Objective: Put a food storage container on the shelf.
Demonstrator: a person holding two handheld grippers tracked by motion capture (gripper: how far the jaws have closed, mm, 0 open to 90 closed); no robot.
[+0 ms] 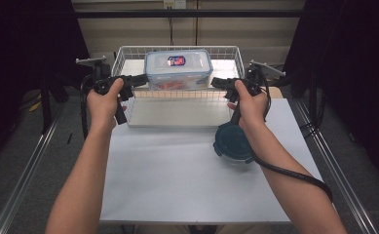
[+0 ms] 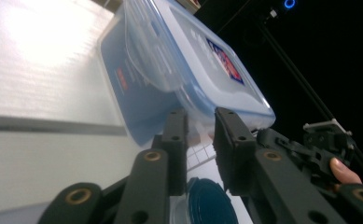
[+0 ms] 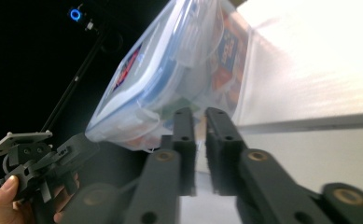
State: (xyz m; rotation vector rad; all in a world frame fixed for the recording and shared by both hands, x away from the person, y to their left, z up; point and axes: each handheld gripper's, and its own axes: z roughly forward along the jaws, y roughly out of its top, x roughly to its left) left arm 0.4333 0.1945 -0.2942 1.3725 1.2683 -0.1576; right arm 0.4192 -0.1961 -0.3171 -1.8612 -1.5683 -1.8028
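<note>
The left gripper (image 1: 139, 81) is clamped on the left end of a clear lidded container (image 1: 179, 69); in the left gripper view the jaws are pinched on its lid flap. The right gripper (image 1: 219, 83) is clenched on the opp. end likewise. The container is held betw. them, above a white wire basket (image 1: 123, 61) at the table's far edge. A round dark-teal lid (image 1: 233, 142) is seen on the white tabletop (image 1: 177, 180), near the right forearm. Dark curtains are seen L & R, w/ grey floor and metal rails beside the table.
</note>
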